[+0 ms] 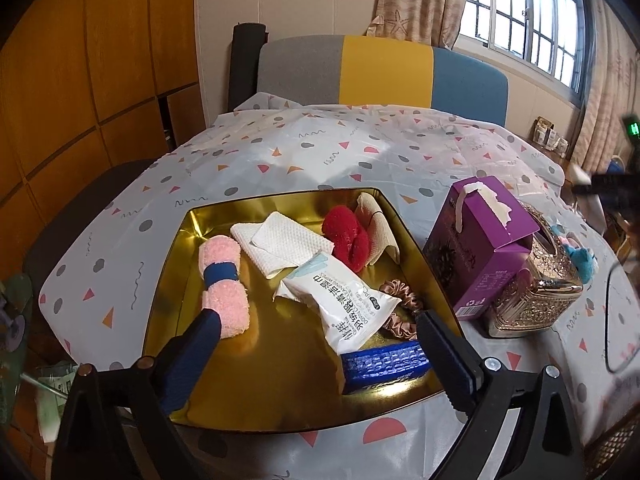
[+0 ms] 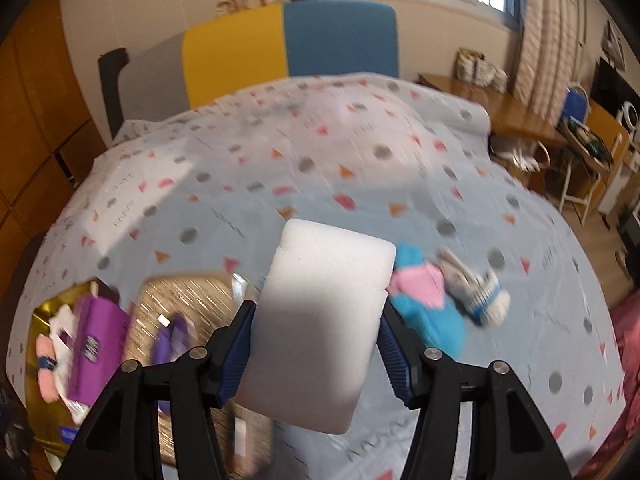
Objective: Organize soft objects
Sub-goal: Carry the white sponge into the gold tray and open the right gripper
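Above the patterned tabletop [image 2: 320,168], the white foam block [image 2: 320,320] sits pinched in the right claw [image 2: 316,344], with socks [image 2: 432,304] lying beyond. The left claw [image 1: 316,344] hangs spread and empty over the gold tray [image 1: 280,408]. A loose pinch could let the spongy block slip free.
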`<action>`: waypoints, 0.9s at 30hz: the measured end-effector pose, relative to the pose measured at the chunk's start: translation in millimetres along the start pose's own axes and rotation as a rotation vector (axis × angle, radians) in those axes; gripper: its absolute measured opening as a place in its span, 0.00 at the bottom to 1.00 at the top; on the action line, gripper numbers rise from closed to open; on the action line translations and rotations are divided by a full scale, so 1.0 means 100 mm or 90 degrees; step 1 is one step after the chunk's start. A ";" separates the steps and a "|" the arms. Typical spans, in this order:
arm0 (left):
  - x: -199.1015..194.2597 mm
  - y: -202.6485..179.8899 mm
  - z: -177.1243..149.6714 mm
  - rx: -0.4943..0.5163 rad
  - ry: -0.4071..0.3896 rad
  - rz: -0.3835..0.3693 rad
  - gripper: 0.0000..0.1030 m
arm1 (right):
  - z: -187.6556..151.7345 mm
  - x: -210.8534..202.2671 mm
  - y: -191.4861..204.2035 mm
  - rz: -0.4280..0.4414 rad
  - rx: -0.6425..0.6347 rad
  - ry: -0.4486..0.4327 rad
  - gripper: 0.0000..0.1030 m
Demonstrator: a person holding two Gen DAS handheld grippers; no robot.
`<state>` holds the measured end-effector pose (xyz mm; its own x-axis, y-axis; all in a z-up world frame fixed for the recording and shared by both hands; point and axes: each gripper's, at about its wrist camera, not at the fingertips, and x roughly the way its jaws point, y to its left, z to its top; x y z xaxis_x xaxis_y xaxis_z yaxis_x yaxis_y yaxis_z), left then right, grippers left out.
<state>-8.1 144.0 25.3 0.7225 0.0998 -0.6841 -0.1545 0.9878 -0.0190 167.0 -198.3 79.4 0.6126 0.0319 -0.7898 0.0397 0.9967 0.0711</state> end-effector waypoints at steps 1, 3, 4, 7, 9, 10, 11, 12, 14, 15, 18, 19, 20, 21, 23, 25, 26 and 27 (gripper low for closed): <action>0.00 0.00 0.00 0.000 0.001 0.000 0.96 | 0.06 -0.02 0.07 0.006 -0.006 -0.009 0.58; 0.01 0.01 -0.01 0.002 0.004 0.003 0.96 | 0.15 -0.08 0.25 0.023 -0.021 -0.027 0.58; 0.01 0.01 -0.01 0.002 0.004 0.004 0.96 | 0.19 -0.12 0.35 0.036 -0.030 -0.036 0.58; 0.02 0.05 -0.01 -0.004 0.008 0.006 0.96 | 0.28 -0.23 0.66 0.071 -0.064 -0.061 0.58; 0.03 0.07 -0.02 -0.006 0.007 0.009 0.96 | 0.31 -0.32 0.87 0.102 -0.086 -0.077 0.58; 0.03 0.08 -0.02 -0.007 0.008 0.011 0.96 | 0.32 -0.37 0.99 0.116 -0.098 -0.086 0.58; 0.03 0.08 -0.03 -0.008 0.009 0.012 0.96 | 0.32 -0.43 1.13 0.137 -0.115 -0.095 0.58; 0.03 0.09 -0.03 -0.009 0.010 0.013 0.96 | 0.31 -0.46 1.23 0.155 -0.126 -0.099 0.58; 0.03 0.11 -0.04 -0.011 0.010 0.015 0.96 | 0.26 -0.54 1.45 0.186 -0.154 -0.104 0.58; 0.03 0.12 -0.04 -0.011 0.010 0.017 0.97 | 0.23 -0.57 1.58 0.202 -0.173 -0.106 0.58; 0.03 0.16 -0.05 -0.015 0.009 0.027 0.96 | 0.10 -0.65 1.91 0.251 -0.224 -0.100 0.58; 0.02 0.19 -0.05 -0.021 0.008 0.033 0.96 | 0.04 -0.67 2.02 0.266 -0.244 -0.099 0.58; 0.02 0.22 -0.06 -0.025 0.007 0.036 0.96 | -0.02 -0.69 2.11 0.277 -0.259 -0.097 0.58; 0.02 0.25 -0.06 -0.031 0.007 0.042 0.96 | -0.08 -0.71 2.20 0.286 -0.277 -0.094 0.58; 0.00 0.32 -0.06 -0.043 0.004 0.051 0.96 | -0.22 -0.72 2.40 0.303 -0.316 -0.088 0.58; 0.00 0.38 -0.06 -0.055 0.004 0.057 0.96 | -0.38 -0.68 2.59 0.314 -0.349 -0.078 0.58; -0.01 0.43 -0.07 -0.061 0.002 0.062 0.96 | -0.45 -0.68 2.63 0.317 -0.359 -0.072 0.58; -0.01 0.48 -0.07 -0.068 0.001 0.067 0.96 | -0.51 -0.65 2.68 0.322 -0.367 -0.063 0.58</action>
<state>-21.1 191.0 20.1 0.6972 0.2023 -0.6877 -0.3008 0.9534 -0.0245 97.8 70.2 118.6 0.5162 0.5136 -0.6853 -0.6638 0.7456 0.0587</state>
